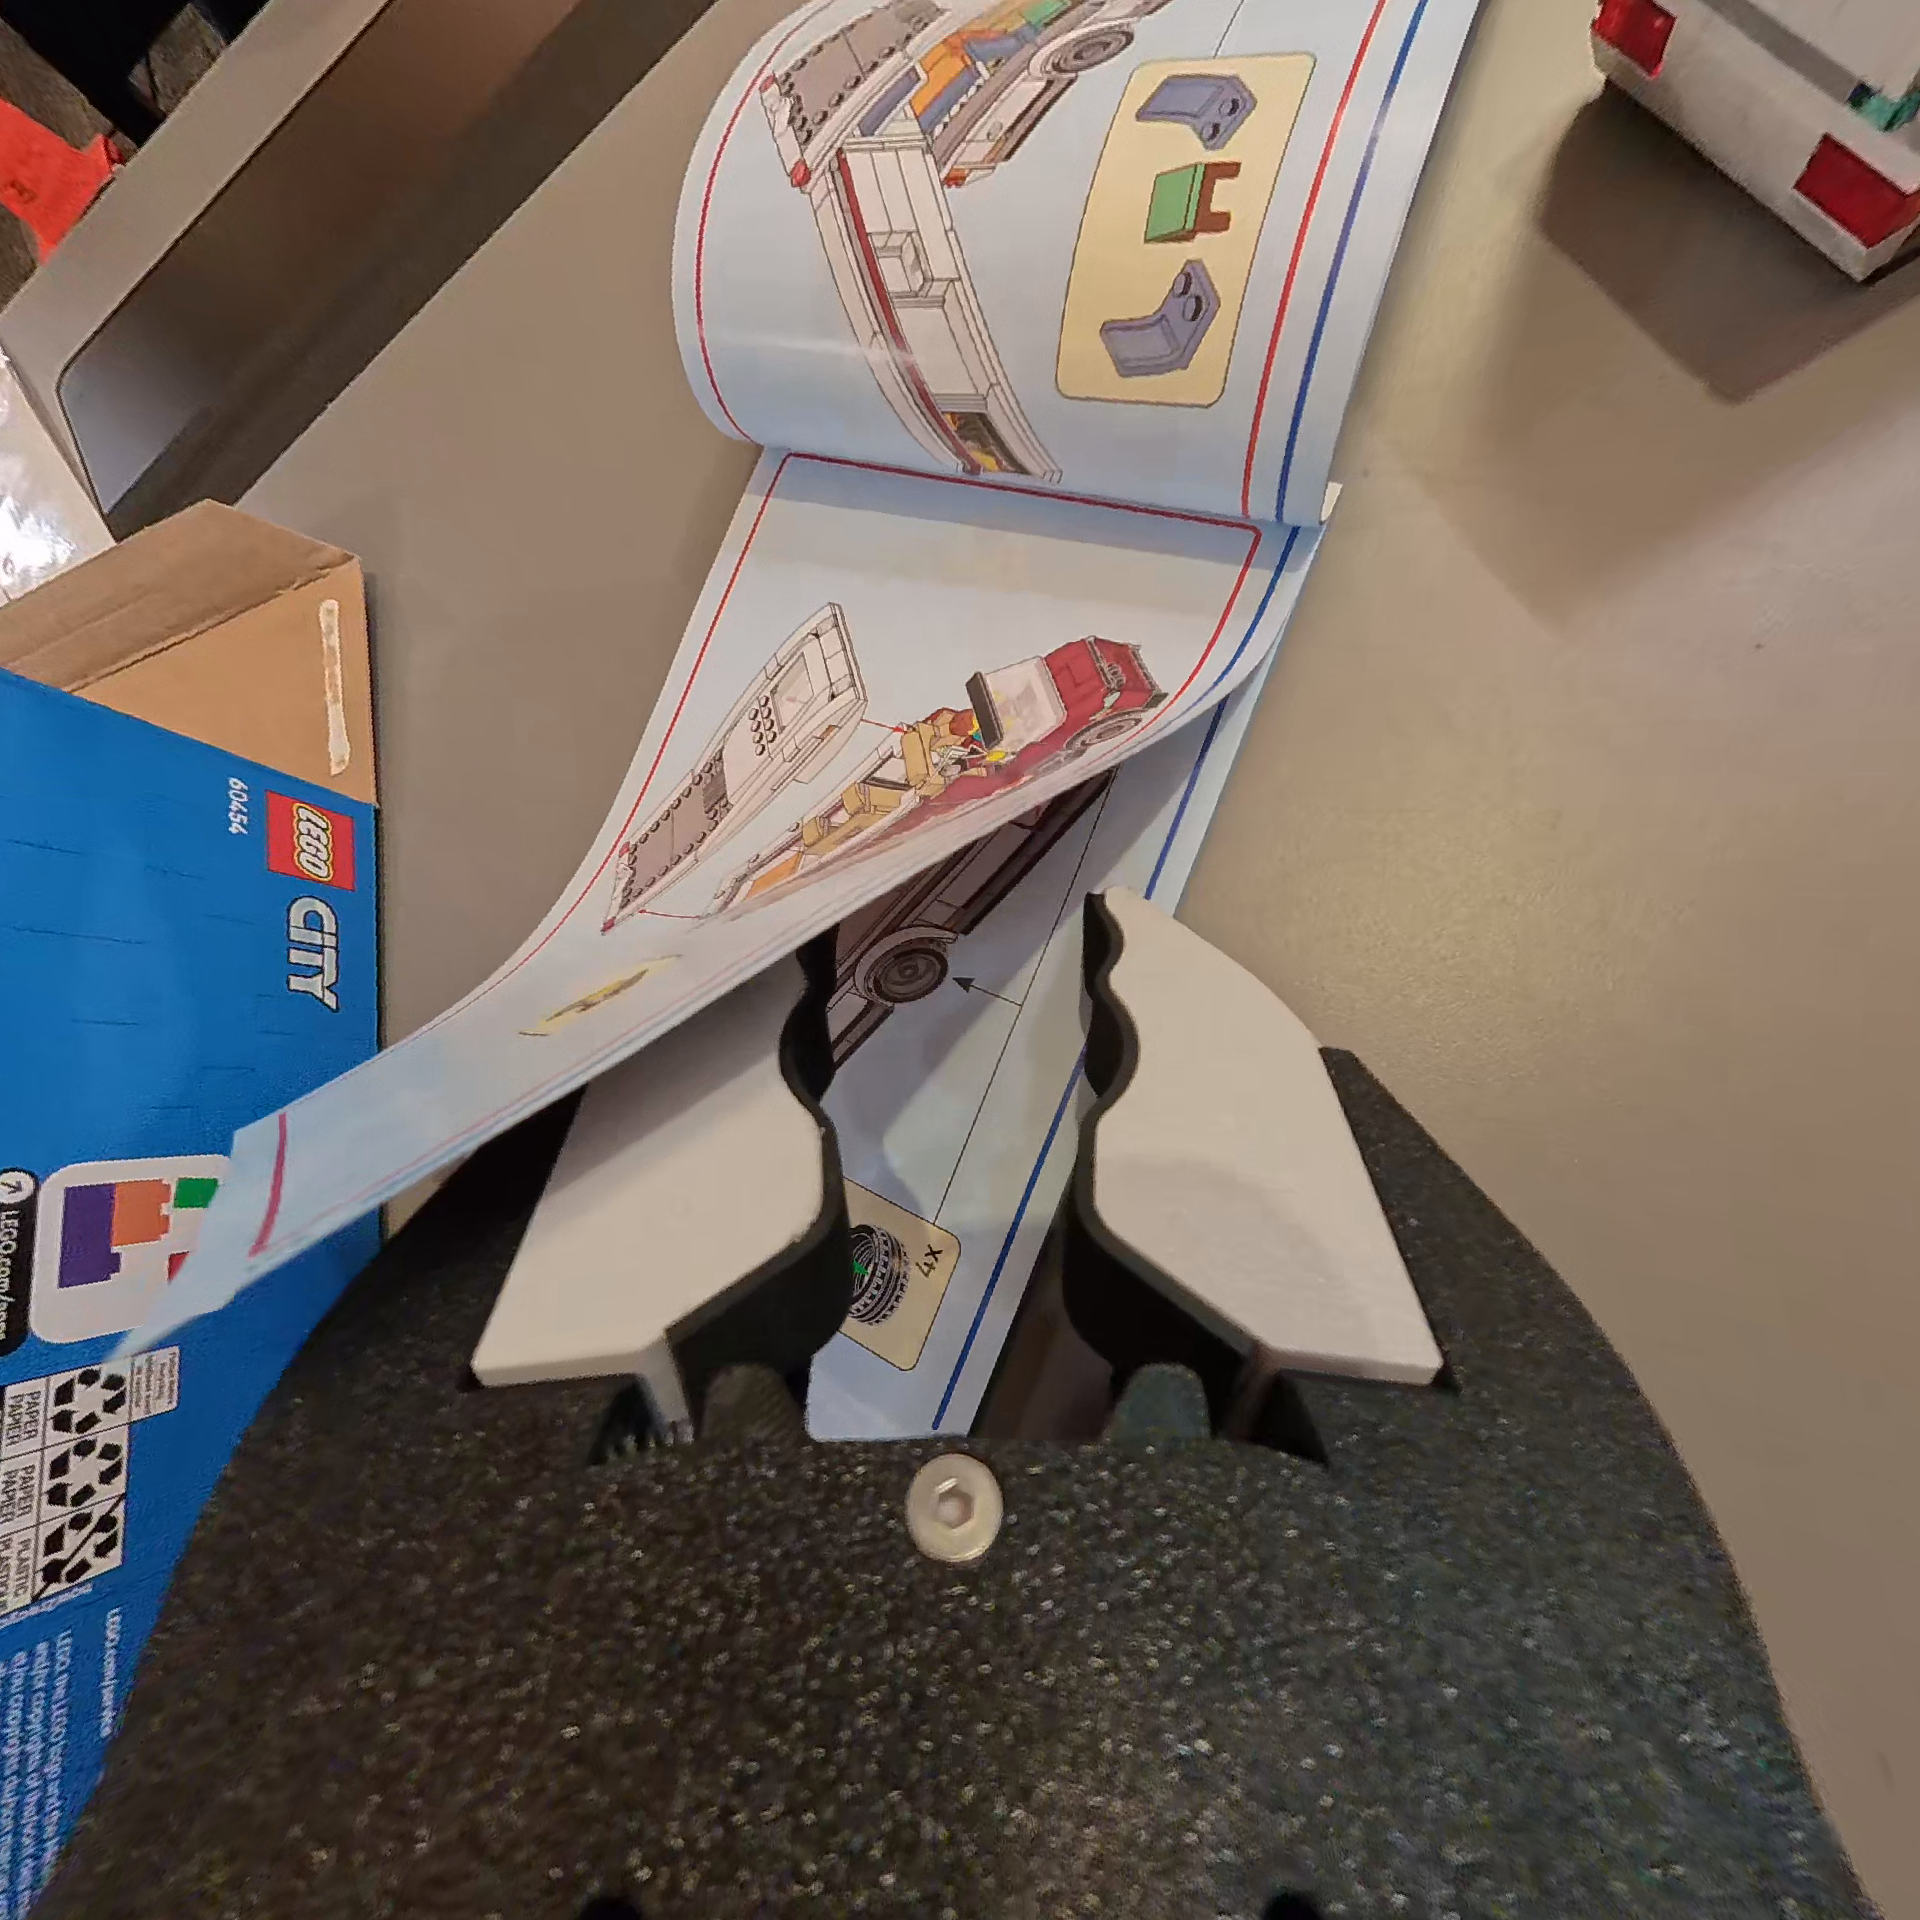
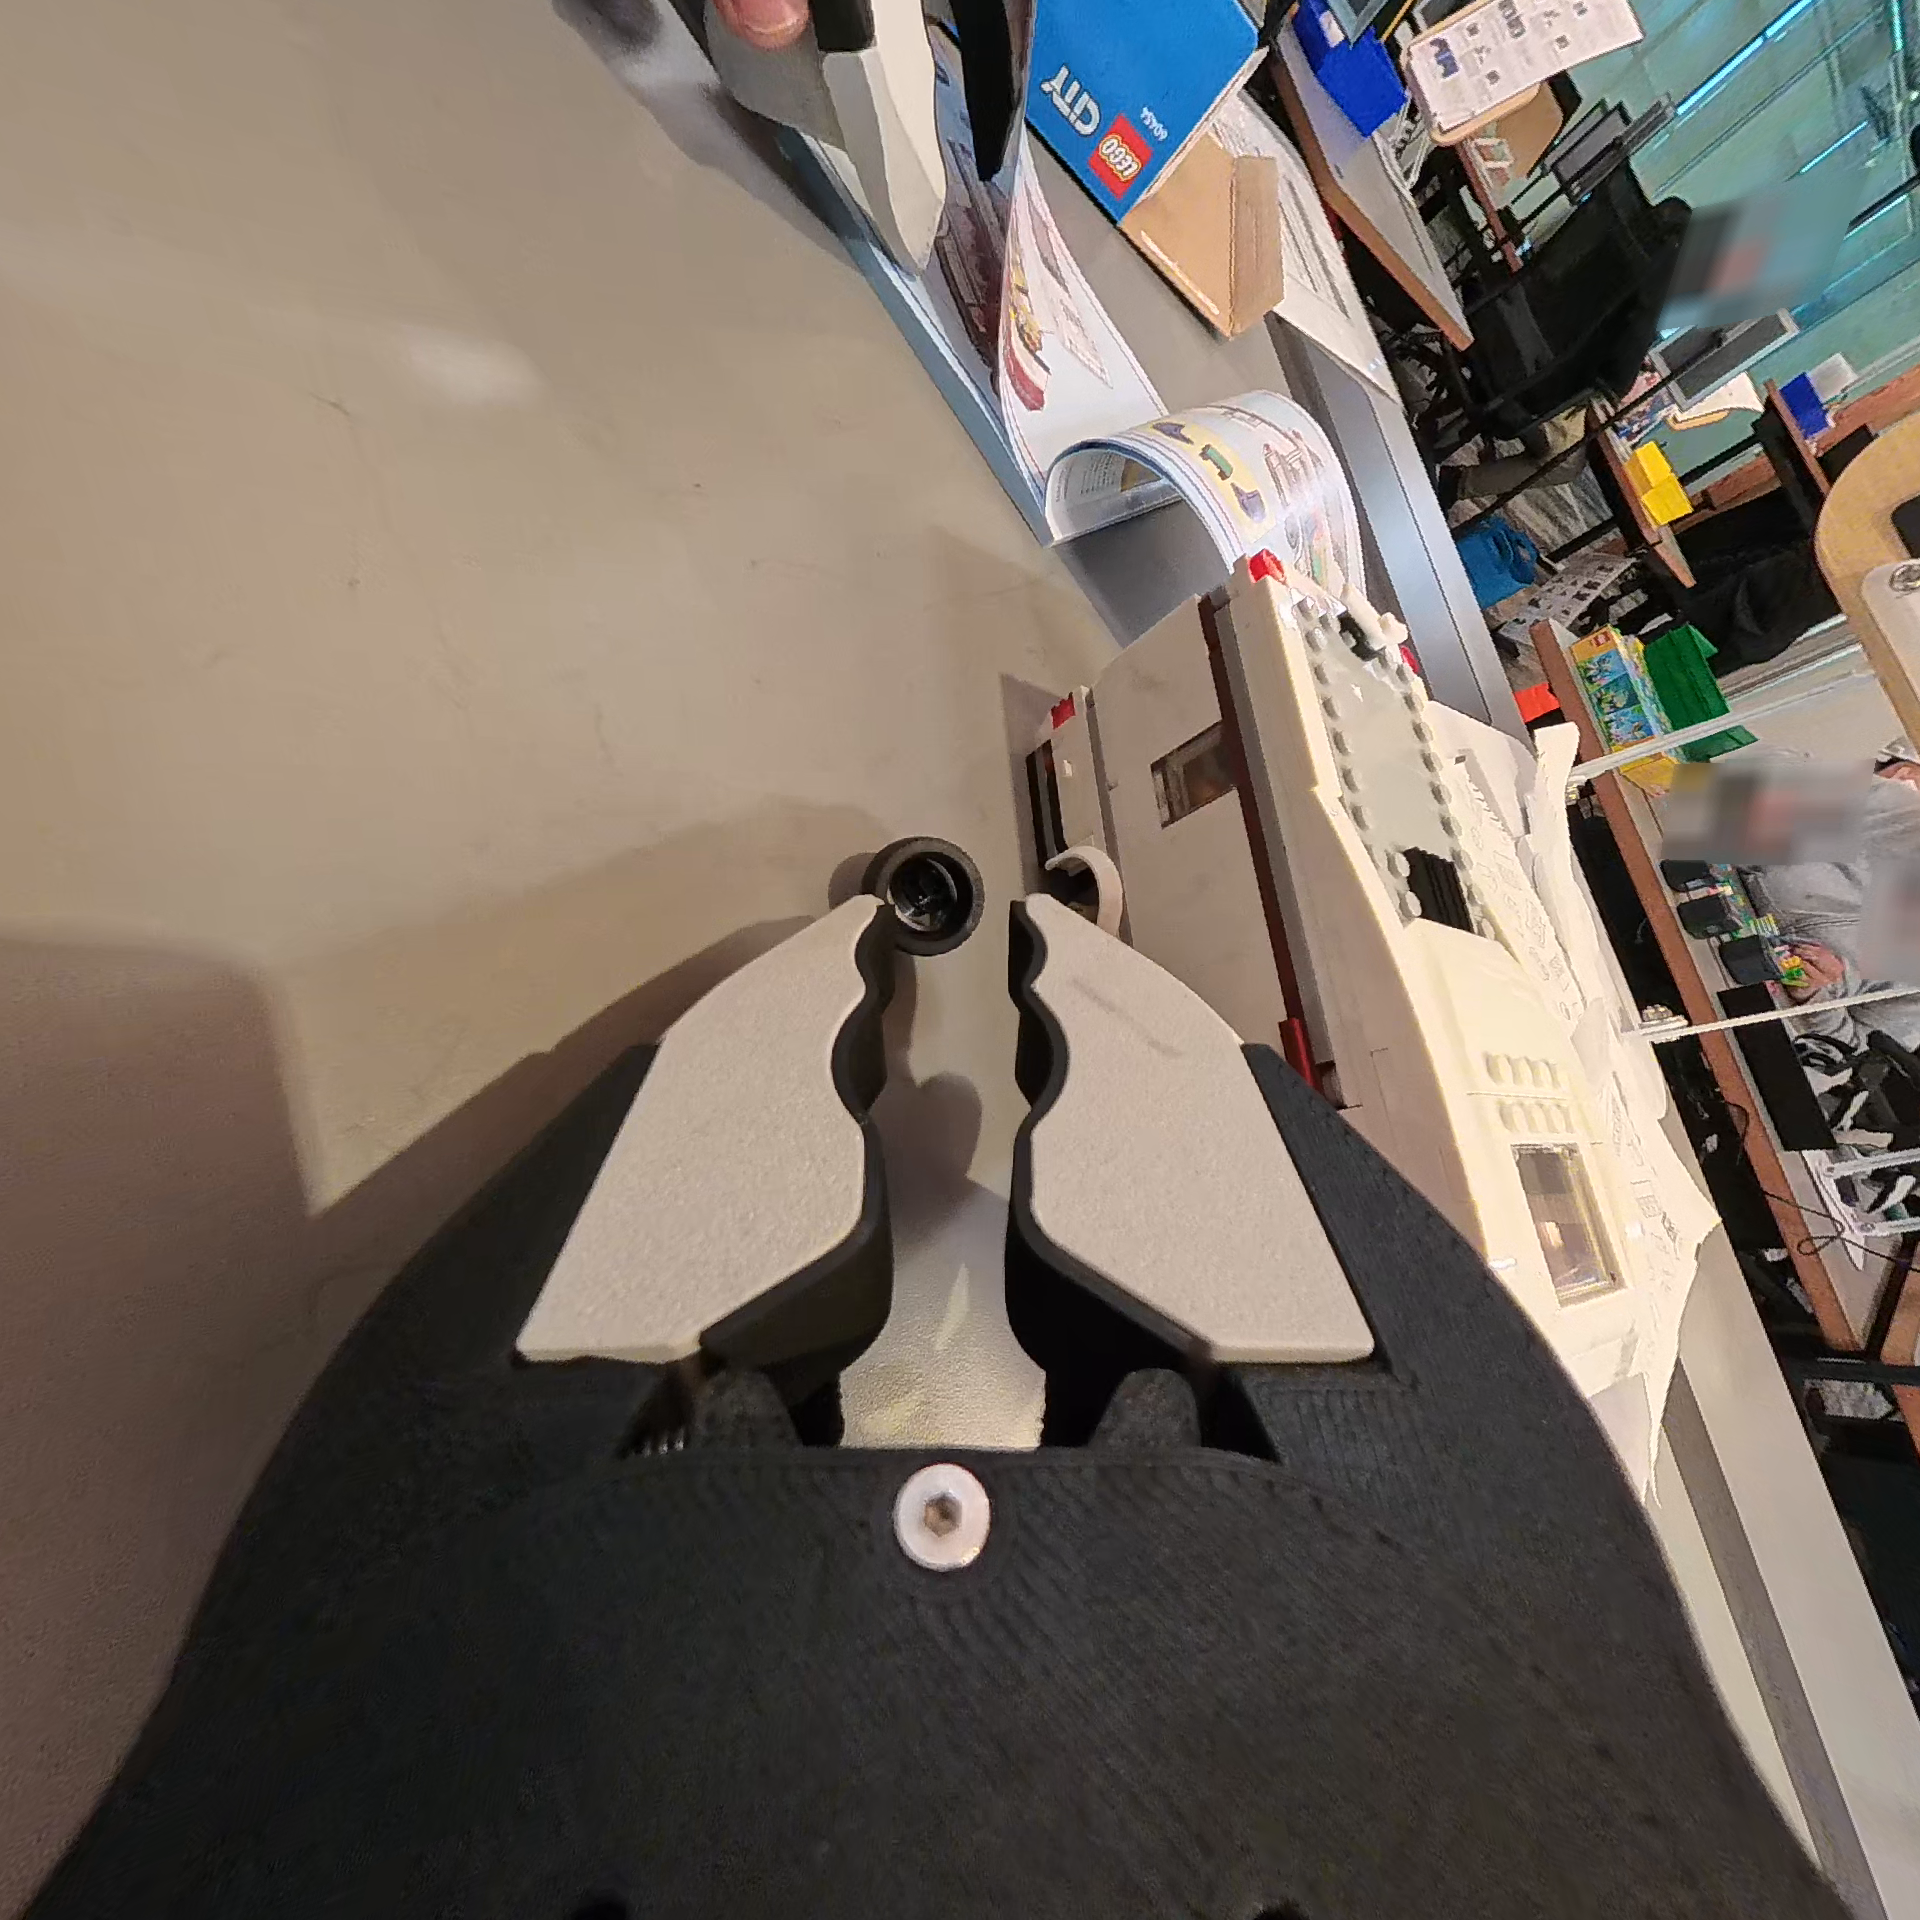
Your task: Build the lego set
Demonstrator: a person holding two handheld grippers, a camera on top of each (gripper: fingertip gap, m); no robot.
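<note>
My left gripper [image 1: 951, 945] is open over an open instruction booklet [image 1: 935, 582] on the beige table [image 1: 1558, 831]. A lifted, curling page [image 1: 831, 748] rests over the tip of its left finger, and the page below shows between the fingers. My right gripper [image 2: 948, 909] is open, low over the table. A small black wheel [image 2: 928, 902] lies at its tips. The wheel touches the left fingertip [image 2: 857, 920], and a gap shows between it and the right one. The left gripper [image 2: 961, 208] and the booklet [image 2: 1081, 343] also show far off in the right wrist view.
A white brick-built vehicle [image 2: 1351, 883] with red parts stands just right of the right gripper and also shows in the left wrist view [image 1: 1766, 135]. A blue cardboard box [image 1: 156, 987] lies left of the booklet. White paper sheets [image 2: 1621, 1195] lie under the vehicle's far side. About 25 centimeters separates my left fingertips from my right.
</note>
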